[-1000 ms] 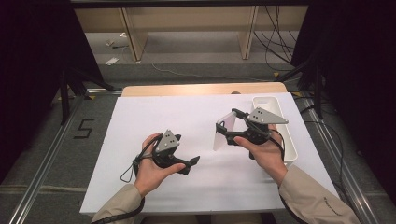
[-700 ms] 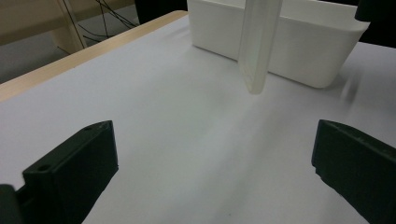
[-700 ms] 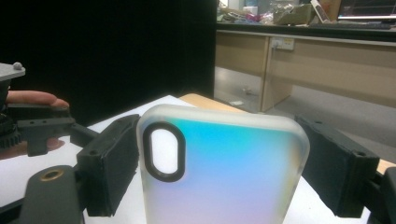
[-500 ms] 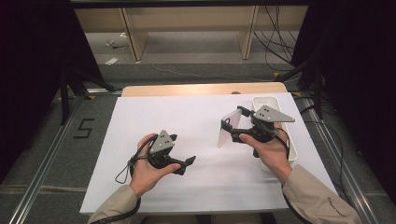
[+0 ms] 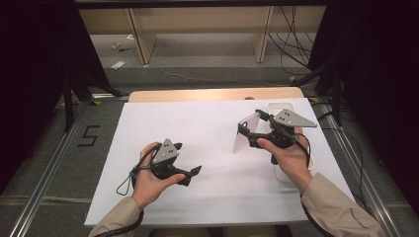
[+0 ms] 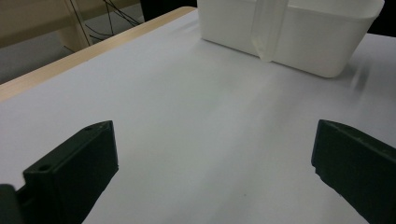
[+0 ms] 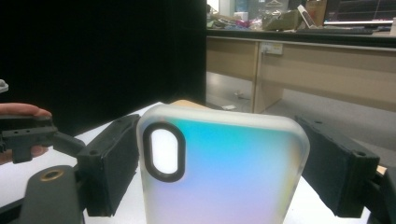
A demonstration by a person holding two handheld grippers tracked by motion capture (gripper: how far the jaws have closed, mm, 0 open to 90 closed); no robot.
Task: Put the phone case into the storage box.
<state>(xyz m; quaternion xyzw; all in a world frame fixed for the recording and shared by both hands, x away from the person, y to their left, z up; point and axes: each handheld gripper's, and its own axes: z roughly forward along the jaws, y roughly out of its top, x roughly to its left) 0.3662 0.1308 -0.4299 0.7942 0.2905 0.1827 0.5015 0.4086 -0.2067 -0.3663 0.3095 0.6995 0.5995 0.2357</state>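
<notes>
Phone case (image 7: 224, 172), just one, clamped in right gripper (image 5: 252, 131) at 2 o'clock; left gripper (image 5: 190, 173) jaws apart, empty.

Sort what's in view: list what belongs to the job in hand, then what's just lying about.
In the job:
- phone case, held between the jaws of the right gripper
- white bin on the table's right side
- left gripper, open and holding nothing

Lying about:
- white sheet covering the table
- wooden frame on the floor beyond
- cables on the floor
</notes>
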